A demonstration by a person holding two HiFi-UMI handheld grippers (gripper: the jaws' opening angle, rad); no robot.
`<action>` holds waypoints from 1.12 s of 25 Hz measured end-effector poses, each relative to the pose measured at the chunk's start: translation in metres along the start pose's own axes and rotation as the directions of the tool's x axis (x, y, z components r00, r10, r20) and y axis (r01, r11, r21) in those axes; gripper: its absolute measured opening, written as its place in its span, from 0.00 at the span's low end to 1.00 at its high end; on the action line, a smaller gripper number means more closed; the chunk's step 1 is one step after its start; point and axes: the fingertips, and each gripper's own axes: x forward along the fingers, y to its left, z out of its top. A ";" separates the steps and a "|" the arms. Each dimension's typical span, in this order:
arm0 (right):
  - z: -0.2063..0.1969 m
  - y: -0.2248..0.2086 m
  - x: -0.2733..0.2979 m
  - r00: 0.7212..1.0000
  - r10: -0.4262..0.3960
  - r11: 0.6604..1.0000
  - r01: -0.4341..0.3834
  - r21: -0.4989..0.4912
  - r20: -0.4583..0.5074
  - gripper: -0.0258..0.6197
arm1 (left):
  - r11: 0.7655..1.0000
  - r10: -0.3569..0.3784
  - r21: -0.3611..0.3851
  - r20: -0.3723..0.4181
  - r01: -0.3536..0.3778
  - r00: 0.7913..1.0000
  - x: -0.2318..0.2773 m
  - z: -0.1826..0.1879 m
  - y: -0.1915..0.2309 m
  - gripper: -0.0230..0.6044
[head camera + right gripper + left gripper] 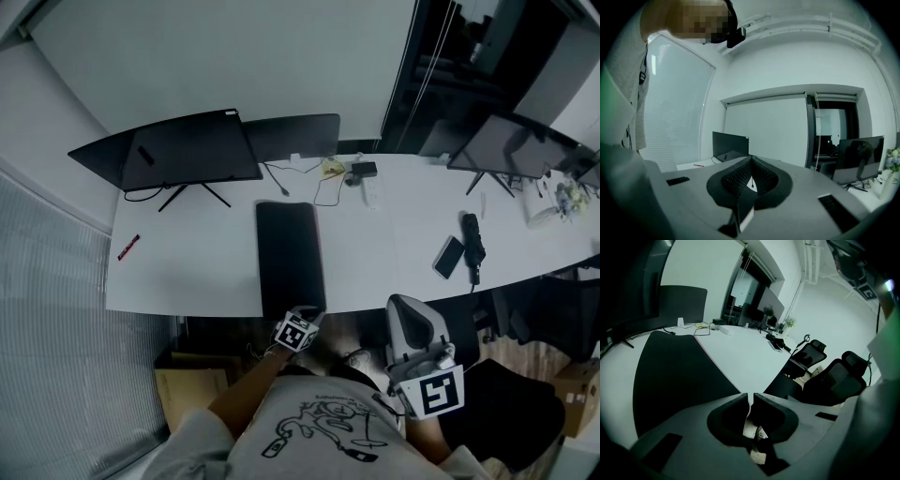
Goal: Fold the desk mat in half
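Observation:
The black desk mat (291, 253) lies as a narrow strip on the white desk (197, 272), reaching from mid-desk to the front edge. My left gripper (308, 314) sits at the mat's near right corner, over the desk edge. In the left gripper view its jaws (751, 397) stand a narrow slit apart with nothing between them, and the mat (675, 376) spreads ahead to the left. My right gripper (405, 306) is held off the desk beside the person's body. Its jaws (751, 160) are shut and empty, aimed up at the far wall.
Two dark monitors (178, 150) stand at the back left and a third (511, 145) at the right. A phone (450, 256), a folded umbrella (473, 246), a red pen (128, 247) and cables with an adapter (361, 171) lie on the desk. Office chairs (834, 376) stand right.

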 end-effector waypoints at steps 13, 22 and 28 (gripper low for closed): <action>-0.002 0.030 0.018 0.999 0.039 0.999 -0.039 -0.009 -0.009 0.05 | 0.996 0.069 -0.063 0.234 -0.056 0.970 -0.080 0.048 0.010 0.09; -0.007 0.052 0.033 0.996 0.089 0.996 -0.089 -0.030 -0.026 0.05 | 0.984 0.178 -0.086 0.417 -0.156 0.892 -0.165 0.092 0.022 0.08; -0.007 0.066 0.045 0.994 0.107 0.994 -0.108 -0.022 -0.018 0.05 | 0.973 0.230 -0.094 0.504 -0.212 0.833 -0.214 0.110 0.026 0.08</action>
